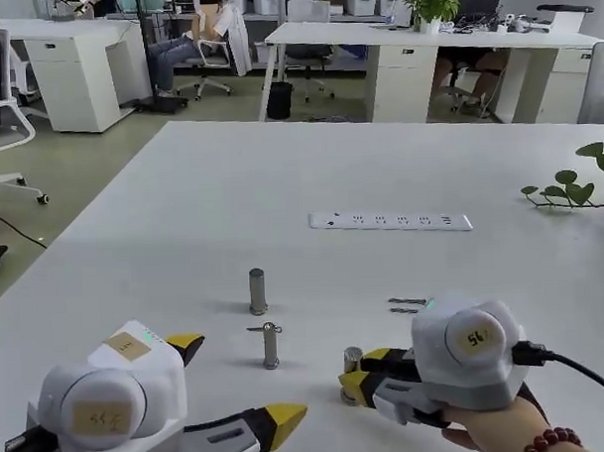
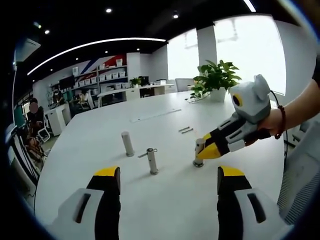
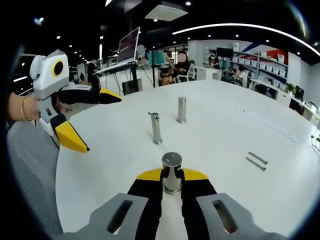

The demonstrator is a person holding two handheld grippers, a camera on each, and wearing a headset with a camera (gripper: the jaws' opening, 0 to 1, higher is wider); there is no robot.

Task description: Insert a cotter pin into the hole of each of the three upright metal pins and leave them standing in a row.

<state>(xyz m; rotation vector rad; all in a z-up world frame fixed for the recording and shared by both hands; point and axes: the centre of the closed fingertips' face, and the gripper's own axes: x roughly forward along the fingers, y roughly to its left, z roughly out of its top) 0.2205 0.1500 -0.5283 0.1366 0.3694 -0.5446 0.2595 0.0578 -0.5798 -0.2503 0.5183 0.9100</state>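
While my right claw is closed narrow on the near pin, its yellow tips pressing either side of the lower shaft, that pin stands upright on the white surface. My left claw is spread wide and holds nothing. It sits to the left of the pins with its tips pointing toward them, apart from all three. The middle pin stands upright near the held one, on its left in the head view, between my two claws. A cotter pin projects sideways from near its top. The far pin stands upright just beyond the middle pin, touched by neither claw. Two loose cotter pins lie flat, side by side on the surface. They are to the right of the far pin and just beyond my right claw, well apart from my left. A white power strip lies further back, across the surface. I cannot tell whether the left claw rests on the surface or hangs just above it
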